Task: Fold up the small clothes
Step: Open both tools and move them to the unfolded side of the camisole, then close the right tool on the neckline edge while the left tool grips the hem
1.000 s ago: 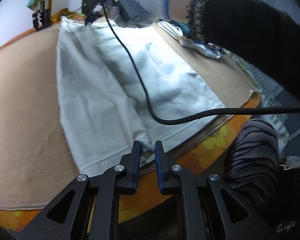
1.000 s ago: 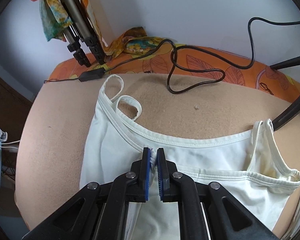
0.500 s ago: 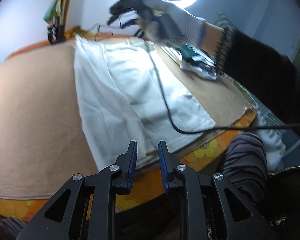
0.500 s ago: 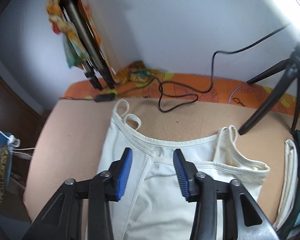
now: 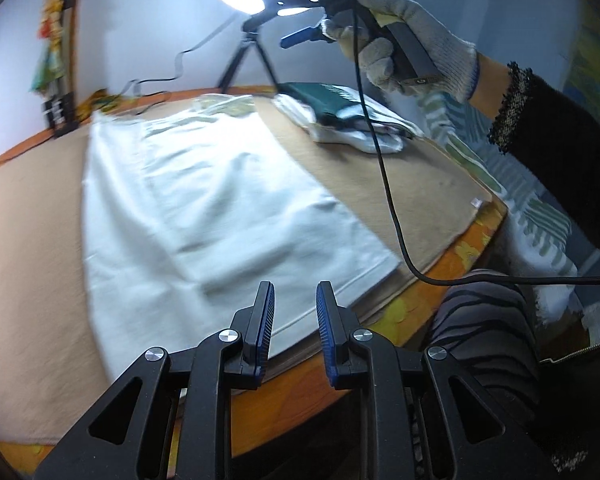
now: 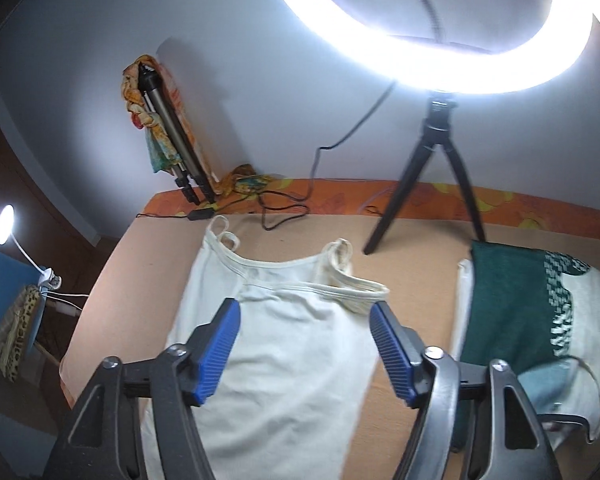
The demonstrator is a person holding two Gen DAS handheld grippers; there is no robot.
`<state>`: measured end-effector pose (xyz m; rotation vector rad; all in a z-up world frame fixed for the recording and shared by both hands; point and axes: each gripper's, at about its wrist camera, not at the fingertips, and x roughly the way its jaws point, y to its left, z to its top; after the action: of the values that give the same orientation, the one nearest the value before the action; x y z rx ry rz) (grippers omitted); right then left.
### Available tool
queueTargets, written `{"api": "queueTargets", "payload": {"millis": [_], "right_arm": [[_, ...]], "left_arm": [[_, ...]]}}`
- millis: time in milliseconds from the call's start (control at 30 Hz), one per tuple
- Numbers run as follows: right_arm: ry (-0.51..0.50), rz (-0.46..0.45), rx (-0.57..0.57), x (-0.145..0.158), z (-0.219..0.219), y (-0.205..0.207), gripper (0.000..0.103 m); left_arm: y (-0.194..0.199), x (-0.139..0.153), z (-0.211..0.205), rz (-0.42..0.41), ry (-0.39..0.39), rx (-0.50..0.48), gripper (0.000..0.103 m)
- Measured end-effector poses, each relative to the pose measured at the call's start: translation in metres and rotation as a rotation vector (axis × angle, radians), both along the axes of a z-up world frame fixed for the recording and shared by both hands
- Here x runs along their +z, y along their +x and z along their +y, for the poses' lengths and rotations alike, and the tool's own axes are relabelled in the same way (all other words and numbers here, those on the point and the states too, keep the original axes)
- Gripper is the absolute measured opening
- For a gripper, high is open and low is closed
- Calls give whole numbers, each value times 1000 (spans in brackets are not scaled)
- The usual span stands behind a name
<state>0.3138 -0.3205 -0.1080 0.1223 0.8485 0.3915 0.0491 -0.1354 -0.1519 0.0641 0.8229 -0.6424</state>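
Nearest in the left wrist view, the left gripper point(image 5: 295, 322) is seen with its jaws slightly parted and nothing between them, poised above the near hem of the white top point(image 5: 204, 216). The orange patterned edge of the table point(image 5: 440, 280) is visible directly below it. The top is laid flat on the tan mat point(image 5: 400, 184), folded lengthwise along one side, with its straps directed toward the far wall.

In the right wrist view, the right gripper point(image 6: 305, 350) is found released, jaws spread wide and empty, raised well above the top point(image 6: 284, 360). The gloved right hand point(image 5: 404, 40) is seen holding it aloft, with a black cable point(image 5: 384, 176) hanging down from it.

Just beside the top, on the right of the mat point(image 6: 416, 264), a stack of folded clothes point(image 6: 540, 320) is noted, a green garment uppermost.

Further back, a small black tripod point(image 6: 432, 176) is set on the mat, carrying a lit ring light point(image 6: 460, 68). A folded tripod point(image 6: 172, 136) draped with patterned cloth is leaned against the wall point(image 6: 260, 80) at the far left corner, with loose wires point(image 6: 284, 212) lying beside it.
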Motion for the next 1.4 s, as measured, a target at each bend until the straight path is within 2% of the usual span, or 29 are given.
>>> {"api": "queueTargets", "payload": {"millis": [267, 500, 533, 567, 600, 800, 833, 900, 967, 1033, 1067, 1200, 1300, 1400], "right_arm": [[-33, -2, -14, -20, -46, -13, 72], [-106, 37, 8, -43, -53, -2, 72], [-103, 44, 14, -47, -53, 0, 72], [-102, 50, 16, -50, -54, 3, 72], [-100, 53, 16, -52, -54, 4, 72], [-72, 85, 12, -69, -55, 23, 72], [-65, 89, 9, -71, -55, 26, 72], [-48, 97, 4, -75, -57, 33, 72], [-30, 110, -1, -80, -59, 41, 72], [-11, 124, -1, -85, -58, 49, 71], [-1, 130, 0, -88, -58, 53, 71], [18, 156, 15, -98, -50, 65, 69], [4, 168, 34, -104, -41, 70, 65], [-9, 178, 47, -109, -35, 74, 65]], "left_arm": [[4, -9, -67, -3, 19, -136, 20], [6, -26, -115, -7, 97, -205, 20], [6, -27, -118, -7, 108, -209, 28], [7, -30, -124, -12, 127, -208, 44], [7, -32, -127, -16, 138, -206, 48], [12, -41, -139, -23, 196, -183, 48], [14, -42, -140, -15, 200, -182, 48], [18, -47, -139, 1, 202, -169, 41], [22, -51, -138, 25, 196, -167, 27], [22, -53, -137, 15, 186, -171, 20], [21, -53, -137, 11, 182, -182, 10], [20, -49, -130, 7, 127, -193, 6], [21, -39, -115, 26, 28, -166, 5], [22, -31, -104, 29, -22, -140, 5]]}}
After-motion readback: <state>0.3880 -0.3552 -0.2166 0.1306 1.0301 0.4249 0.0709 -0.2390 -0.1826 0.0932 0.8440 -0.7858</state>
